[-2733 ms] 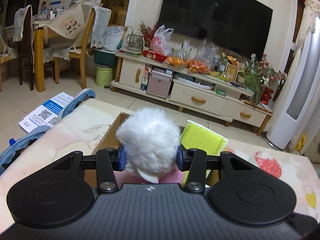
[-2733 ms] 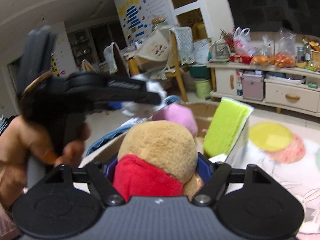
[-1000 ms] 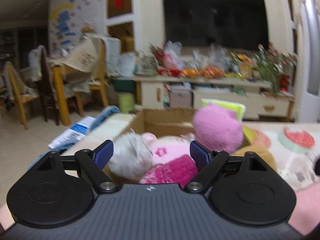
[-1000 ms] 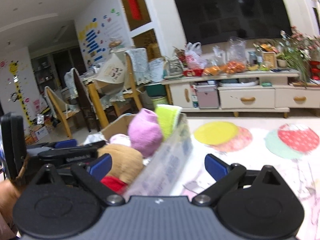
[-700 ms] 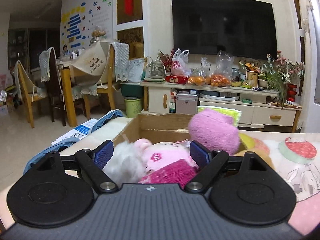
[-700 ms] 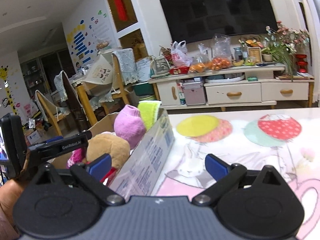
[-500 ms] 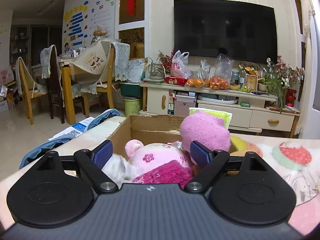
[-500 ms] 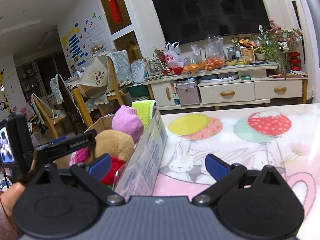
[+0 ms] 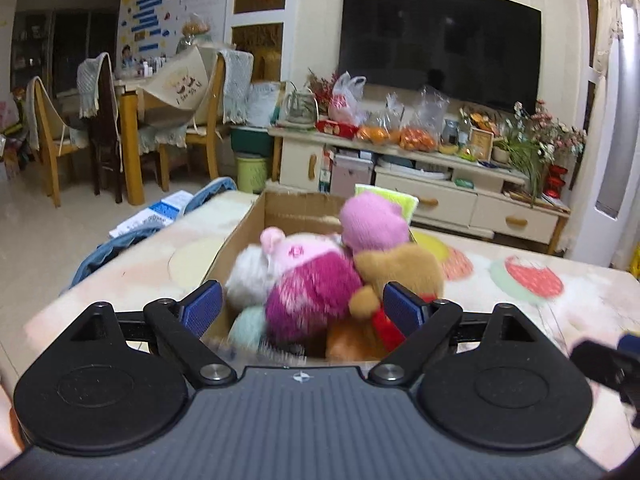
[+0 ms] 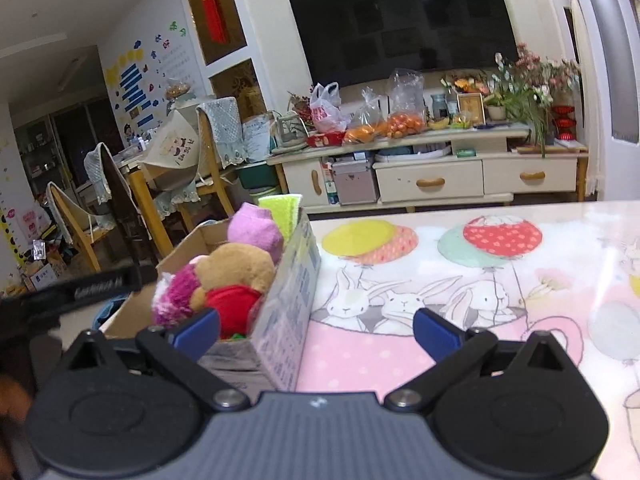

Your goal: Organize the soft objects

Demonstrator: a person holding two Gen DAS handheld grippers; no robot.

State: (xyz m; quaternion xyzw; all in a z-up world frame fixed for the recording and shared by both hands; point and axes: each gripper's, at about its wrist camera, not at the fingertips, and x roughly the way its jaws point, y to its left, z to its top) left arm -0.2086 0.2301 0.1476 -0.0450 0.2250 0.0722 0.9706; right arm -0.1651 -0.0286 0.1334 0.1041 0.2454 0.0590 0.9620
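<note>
A cardboard box (image 9: 292, 210) on the table holds several soft toys: a white fluffy one (image 9: 248, 276), a pink and magenta plush (image 9: 308, 280), a brown bear in red (image 9: 400, 272), a pink plush (image 9: 374, 218) and a yellow-green cloth (image 9: 396, 200). My left gripper (image 9: 302, 310) hovers open just in front of the box with nothing between its fingers. In the right wrist view the box (image 10: 288, 300) sits at left, with the bear (image 10: 236, 268) on top. My right gripper (image 10: 316, 334) is open over the box's right wall and the tablecloth.
The table (image 10: 460, 280) carries a pink cloth printed with balloons and rabbits. A blue garment (image 9: 120, 244) hangs at the table's left edge. Beyond stand a TV cabinet (image 9: 420, 184) with bags of fruit, chairs (image 9: 108, 132) and a dining table.
The left gripper let go of the white fluffy toy and the right let go of the bear, both into the box. Both grippers opened and drew back from the box.
</note>
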